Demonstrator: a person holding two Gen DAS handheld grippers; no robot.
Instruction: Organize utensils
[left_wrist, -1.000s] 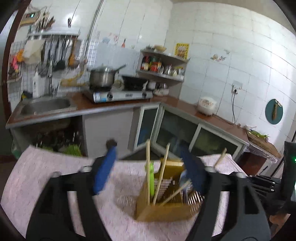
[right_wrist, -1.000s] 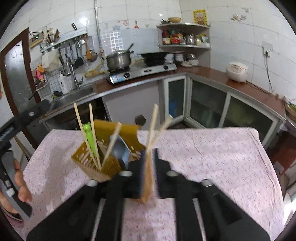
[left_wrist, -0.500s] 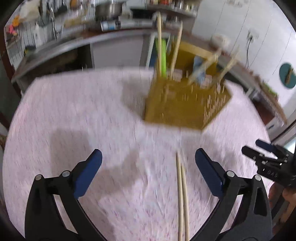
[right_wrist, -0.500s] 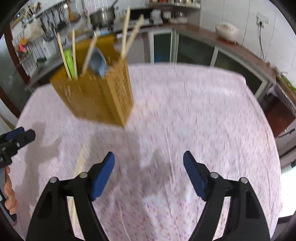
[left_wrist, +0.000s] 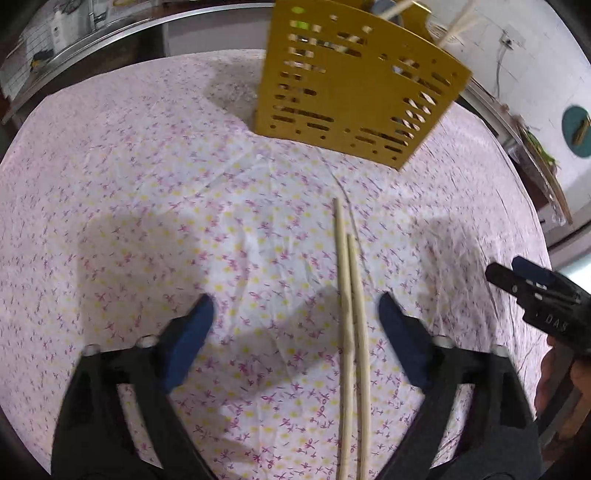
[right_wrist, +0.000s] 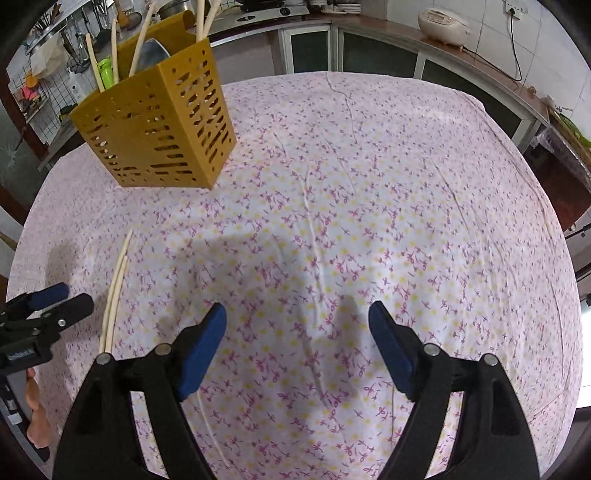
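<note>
Blue-padded jaws of the left gripper (left_wrist: 293, 317) are standing wide but closing, tilted steeply down at the cloth, with nothing pressed between the pads yet. Two loose chopsticks (left_wrist: 351, 314) are lying side by side and touching, between those pads but nearer the right one, their far tips pointing toward the yellow holder (left_wrist: 354, 96). They are probably lying flat there because they are what is left to sort; the gripper seems to be straddling them so a pinch can gather both at once.

Off to the side, the right gripper (right_wrist: 297, 343) is hanging wide apart and empty over bare floral tablecloth (right_wrist: 369, 221), the chopsticks lying just beyond its left finger. Farther out, the holder is standing upright, already carrying other chopsticks and utensils.
</note>
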